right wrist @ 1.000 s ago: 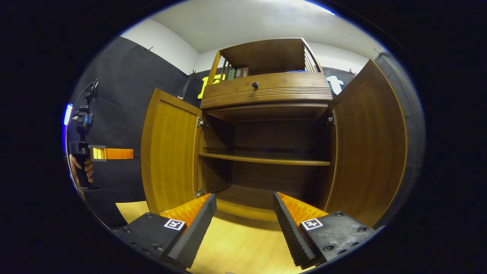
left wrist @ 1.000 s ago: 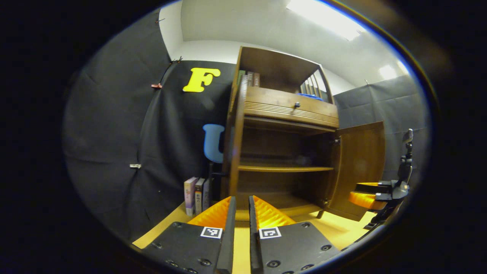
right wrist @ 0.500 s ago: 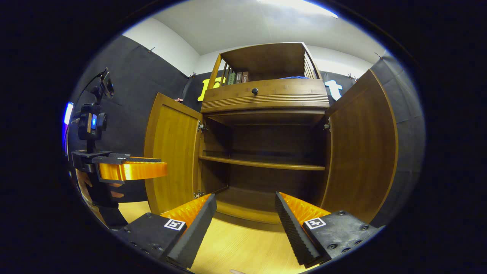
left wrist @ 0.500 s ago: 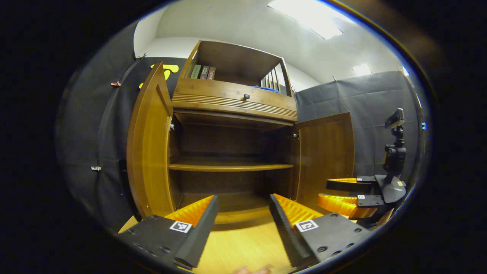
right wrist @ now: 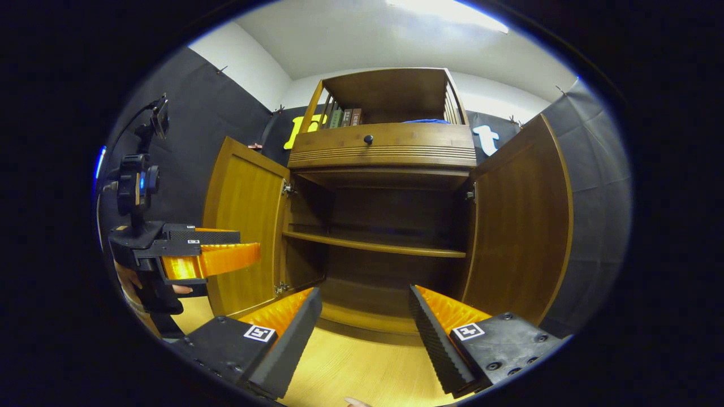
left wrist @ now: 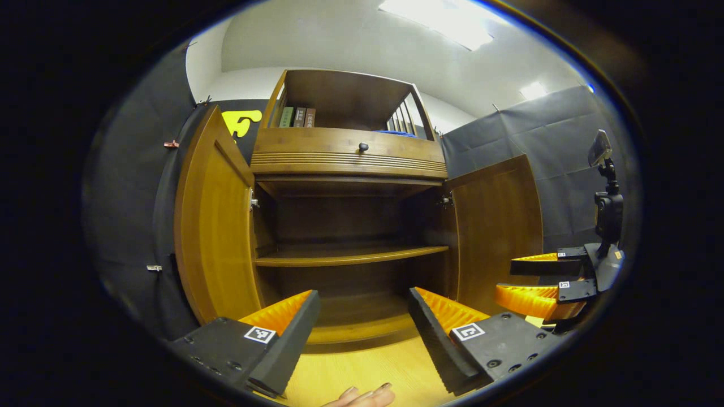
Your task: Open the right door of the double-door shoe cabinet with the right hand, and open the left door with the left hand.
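Both doors of the wooden shoe cabinet point(left wrist: 348, 169) stand swung wide in the left gripper view, the left door point(left wrist: 212, 226) angled out toward the booth's black cloth wall and the right door point(left wrist: 495, 226) folded back on its hinges. Between them the dark interior lies open, a single inner shelf point(left wrist: 350, 255) crossing it at mid-height. Above the doors sits a drawer with a round dark knob point(left wrist: 363, 147), and over that an open top compartment holds a short row of books point(left wrist: 298, 117) at its left end and something blue point(left wrist: 396, 133) toward the right.

The left hand-held gripper point(left wrist: 362, 322) is spread wide with nothing between its fingers, poised above the pale wooden floor point(left wrist: 362, 373) just in front of the cabinet's base. Fingertips of a hand point(left wrist: 362, 397) show at the bottom edge. Farther right, the right hand-held gripper point(left wrist: 543, 282) hangs near the right door, its fingers apart and holding nothing.

In the right gripper view the same cabinet point(right wrist: 384, 150) faces the camera squarely, left door point(right wrist: 243, 232) and right door point(right wrist: 520, 226) both open. The right hand-held gripper point(right wrist: 365, 322) is likewise wide open and empty, clear of the cabinet. The left hand-held gripper point(right wrist: 218, 254) appears beside the left door, not touching it.
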Demonstrator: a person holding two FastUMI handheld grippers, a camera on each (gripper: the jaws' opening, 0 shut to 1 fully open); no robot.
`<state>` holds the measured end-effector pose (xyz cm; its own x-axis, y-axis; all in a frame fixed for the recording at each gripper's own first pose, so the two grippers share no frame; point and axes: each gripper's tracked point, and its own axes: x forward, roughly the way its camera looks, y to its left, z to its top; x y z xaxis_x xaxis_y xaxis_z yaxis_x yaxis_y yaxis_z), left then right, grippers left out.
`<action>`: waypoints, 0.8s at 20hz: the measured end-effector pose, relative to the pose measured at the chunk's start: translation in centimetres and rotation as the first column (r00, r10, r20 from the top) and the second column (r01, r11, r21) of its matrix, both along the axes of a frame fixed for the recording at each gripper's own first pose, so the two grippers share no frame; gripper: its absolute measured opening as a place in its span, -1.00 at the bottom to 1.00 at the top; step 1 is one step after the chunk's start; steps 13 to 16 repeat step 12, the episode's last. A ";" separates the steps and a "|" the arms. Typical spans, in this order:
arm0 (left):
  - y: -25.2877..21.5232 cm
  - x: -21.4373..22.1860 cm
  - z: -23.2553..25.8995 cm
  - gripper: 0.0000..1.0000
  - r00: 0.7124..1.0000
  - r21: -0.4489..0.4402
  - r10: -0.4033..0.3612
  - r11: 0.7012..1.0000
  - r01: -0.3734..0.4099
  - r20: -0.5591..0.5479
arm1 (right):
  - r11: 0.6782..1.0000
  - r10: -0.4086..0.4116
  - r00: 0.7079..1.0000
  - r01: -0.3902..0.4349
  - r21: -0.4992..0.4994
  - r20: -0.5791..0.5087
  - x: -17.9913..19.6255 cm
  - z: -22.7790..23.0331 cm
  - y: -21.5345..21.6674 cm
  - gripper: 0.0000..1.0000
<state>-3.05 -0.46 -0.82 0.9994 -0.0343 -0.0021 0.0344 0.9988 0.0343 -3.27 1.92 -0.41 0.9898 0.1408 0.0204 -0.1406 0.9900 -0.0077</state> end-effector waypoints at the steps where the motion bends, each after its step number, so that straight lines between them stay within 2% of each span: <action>1: 0.0 0.0 0.0 0.99 1.000 -0.003 -0.001 1.000 0.001 0.001 | 1.000 0.010 1.000 -0.010 0.009 0.000 0.0 0.1 0.2 0.95; 16: 0.8 0.4 -1.2 0.94 0.999 -0.023 0.015 1.000 -0.016 -0.038 | 1.000 0.026 1.000 -0.026 -0.003 -0.004 -0.1 0.2 0.9 0.92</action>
